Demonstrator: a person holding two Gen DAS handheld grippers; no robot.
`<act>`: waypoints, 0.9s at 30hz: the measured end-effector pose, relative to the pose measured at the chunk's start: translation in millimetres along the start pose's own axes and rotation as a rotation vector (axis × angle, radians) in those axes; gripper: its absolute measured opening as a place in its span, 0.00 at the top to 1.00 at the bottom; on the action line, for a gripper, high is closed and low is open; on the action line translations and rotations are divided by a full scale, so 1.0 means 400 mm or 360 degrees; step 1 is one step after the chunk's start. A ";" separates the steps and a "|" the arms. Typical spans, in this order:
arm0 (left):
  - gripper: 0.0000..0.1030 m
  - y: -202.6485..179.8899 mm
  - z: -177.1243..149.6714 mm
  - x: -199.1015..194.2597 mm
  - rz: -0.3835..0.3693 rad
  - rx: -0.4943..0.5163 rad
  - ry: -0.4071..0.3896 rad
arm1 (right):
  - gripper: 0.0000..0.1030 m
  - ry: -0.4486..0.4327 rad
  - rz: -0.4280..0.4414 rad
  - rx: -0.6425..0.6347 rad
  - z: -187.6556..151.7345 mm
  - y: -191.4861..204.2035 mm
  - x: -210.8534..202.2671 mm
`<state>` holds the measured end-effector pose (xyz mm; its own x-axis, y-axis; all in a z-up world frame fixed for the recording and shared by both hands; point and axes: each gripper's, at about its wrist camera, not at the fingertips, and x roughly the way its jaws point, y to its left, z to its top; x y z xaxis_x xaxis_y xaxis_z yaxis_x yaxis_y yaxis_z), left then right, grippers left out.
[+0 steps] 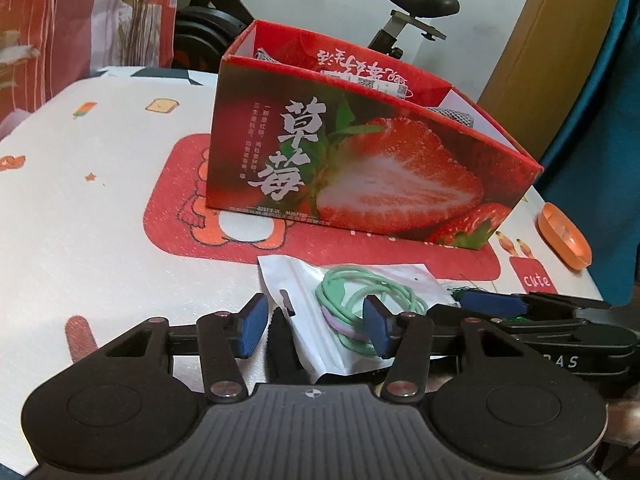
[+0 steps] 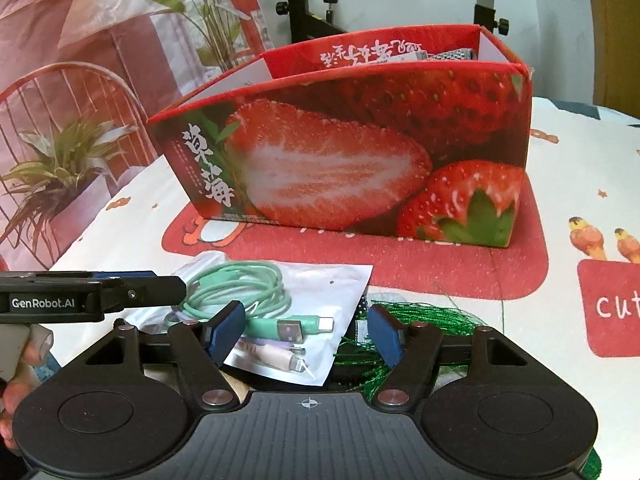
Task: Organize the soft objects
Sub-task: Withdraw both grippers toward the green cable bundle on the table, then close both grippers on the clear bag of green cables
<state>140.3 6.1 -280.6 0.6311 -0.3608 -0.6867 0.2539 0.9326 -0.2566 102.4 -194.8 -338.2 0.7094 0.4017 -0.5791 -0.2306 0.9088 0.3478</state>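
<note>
Evidently unfinished: before the strawberry box, both tools, left tool and right tool, gape around the cable pouch, gripping nothing.

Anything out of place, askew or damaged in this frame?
The clear bag of cables lies outside the strawberry box, partly over tangled green netting at the table edge. The box's long walls look bowed.
</note>
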 end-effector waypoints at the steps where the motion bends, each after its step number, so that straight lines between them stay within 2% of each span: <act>1: 0.46 0.003 0.000 0.002 -0.0008 -0.0017 0.0008 | 0.37 -0.0001 0.0003 -0.0001 -0.001 -0.001 0.001; 4: 0.47 0.017 0.001 0.004 -0.0044 -0.0086 0.0029 | 0.37 -0.0002 0.0012 0.0000 -0.004 -0.005 0.002; 9: 0.54 0.028 0.006 0.002 -0.0065 -0.0130 0.0019 | 0.37 -0.0004 0.0006 -0.0035 -0.008 -0.002 0.002; 13: 0.54 0.028 0.016 0.026 -0.0069 -0.0130 0.0084 | 0.37 0.0006 0.0014 -0.0022 -0.008 -0.004 0.004; 21: 0.50 0.046 0.040 0.069 -0.0151 -0.0183 0.0212 | 0.37 0.0045 0.0051 0.0035 -0.004 -0.015 0.010; 24: 0.50 0.040 0.045 0.078 -0.0139 -0.0147 0.0217 | 0.39 0.0082 0.0086 0.0057 0.006 -0.023 0.015; 26: 0.59 0.027 0.047 0.080 -0.0151 -0.0092 0.0220 | 0.40 0.0112 0.0115 0.0057 0.015 -0.029 0.019; 27: 0.59 0.021 0.049 0.080 -0.0172 -0.0068 0.0220 | 0.41 0.0126 0.0121 0.0043 0.020 -0.029 0.020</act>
<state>177.1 2.1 -291.4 0.4941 -0.4568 -0.7398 0.2820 0.8891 -0.3606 116.1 -203.2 -341.1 0.6356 0.4779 -0.6063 -0.2630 0.8724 0.4120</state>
